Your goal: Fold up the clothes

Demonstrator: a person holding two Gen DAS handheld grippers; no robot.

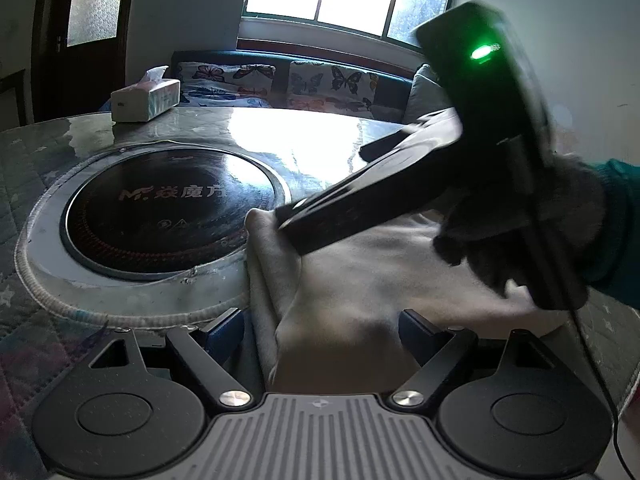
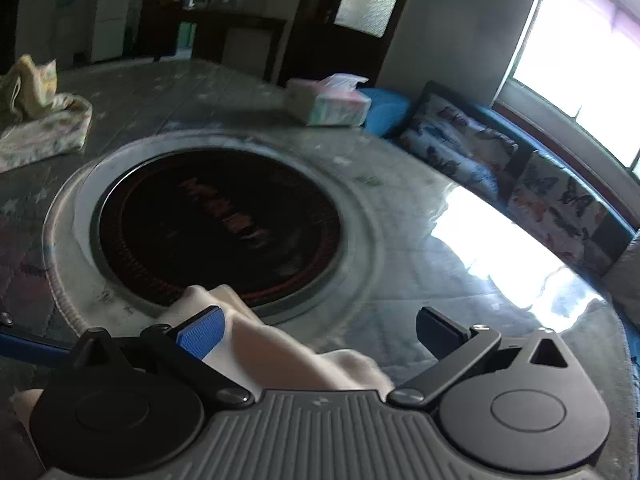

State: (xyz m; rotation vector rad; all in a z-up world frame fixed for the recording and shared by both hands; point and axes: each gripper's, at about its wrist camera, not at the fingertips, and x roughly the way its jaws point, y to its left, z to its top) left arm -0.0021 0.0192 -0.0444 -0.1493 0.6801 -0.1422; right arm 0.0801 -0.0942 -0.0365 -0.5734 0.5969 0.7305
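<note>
On the round table (image 1: 48,168), seen from the left wrist, a pale cream garment (image 1: 360,280) lies bunched beside the built-in black cooktop (image 1: 172,208), its left fold lapping onto the cooktop's grey ring. The left gripper (image 1: 320,332) has its 2 fingers spread wide with the cloth lying between them, the pads apart from it; it looks parked low over the near edge, probably to pin or catch that end. Across the upper right, the right gripper (image 1: 280,216) reaches in, held by a dark-gloved hand (image 1: 520,224) in a teal sleeve; its tips sit at the garment's far left corner, likely to take that corner for a fold. A tissue box (image 1: 146,98) stands well apart at the far rim.

From the right wrist, the view is smeared. The right gripper's 2 fingers stand wide; the cream cloth rests against the left blue pad (image 2: 202,334) and runs back under the body, while the other finger is clear of it, so nothing is clamped. A second, patterned yellow garment (image 2: 40,120) lies crumpled far left, seemingly waiting its turn.
</note>
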